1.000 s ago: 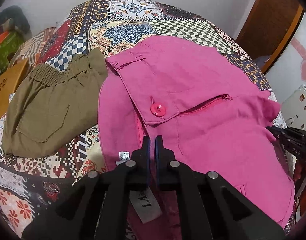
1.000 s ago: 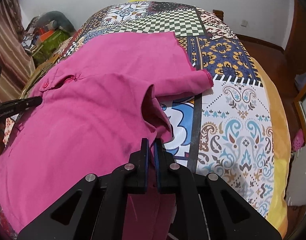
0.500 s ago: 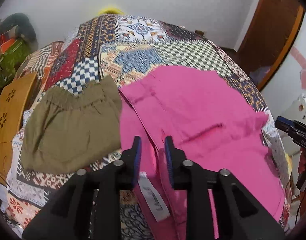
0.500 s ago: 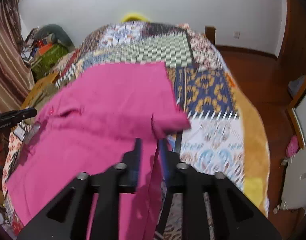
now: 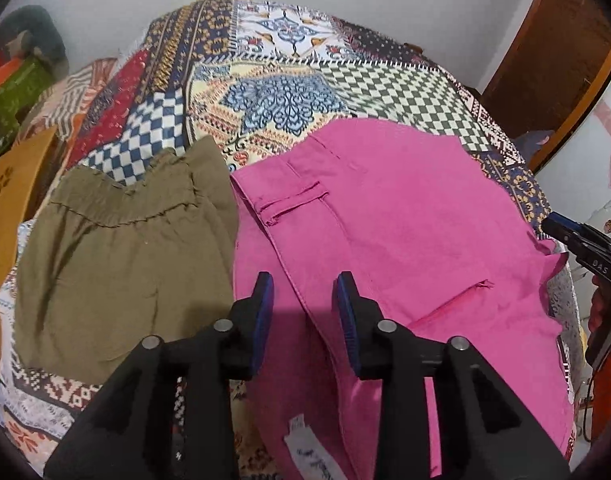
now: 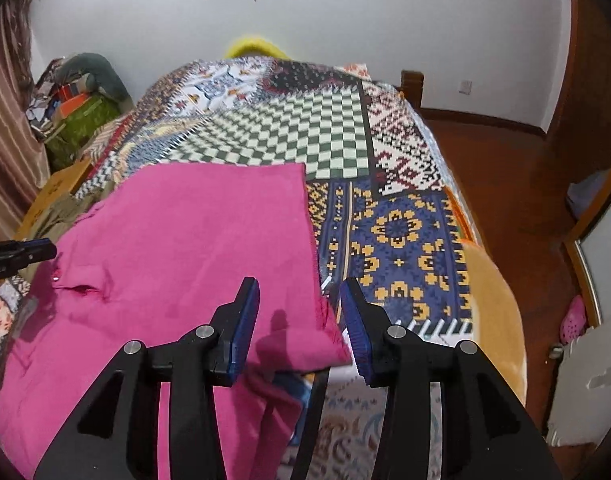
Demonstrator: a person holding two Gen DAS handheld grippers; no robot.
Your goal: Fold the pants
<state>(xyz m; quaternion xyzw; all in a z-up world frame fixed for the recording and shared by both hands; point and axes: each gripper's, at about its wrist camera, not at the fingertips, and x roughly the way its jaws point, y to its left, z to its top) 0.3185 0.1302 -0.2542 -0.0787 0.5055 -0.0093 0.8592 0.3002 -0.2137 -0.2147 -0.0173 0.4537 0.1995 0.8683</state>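
Left wrist view takes in the whole bed (image 5: 289, 80), spread with a busy patchwork quilt, and on it the pink pants (image 5: 405, 240) lie doubled over, waistband toward the left with a belt loop and a slit pocket showing on top. To my eye one fold is already in: the top layer sits flat and fairly square over the layer beneath, its far edge running straight across the green-checked patch in the right wrist view (image 6: 209, 220). What looks unfinished is the near end, where a lower layer of pink cloth hangs off the bed edge and a white care label pokes out, and the right-hand corner of the top layer curls up a little. I'd judge at least one more fold is left, to bring the bundle down to a compact shape, plus some smoothing. Just beside the pink pair, touching its left edge, lies a pair of olive pants (image 5: 121, 256) with an elastic waist, loosely laid; whether those count as done I can't say. The left gripper (image 5: 305, 312) hovers over the waistband side with its fingers apart, holding nothing. The right gripper (image 6: 301, 324) hangs above the curled corner, fingers likewise spread wide and empty, blue pads facing each other across the hem.
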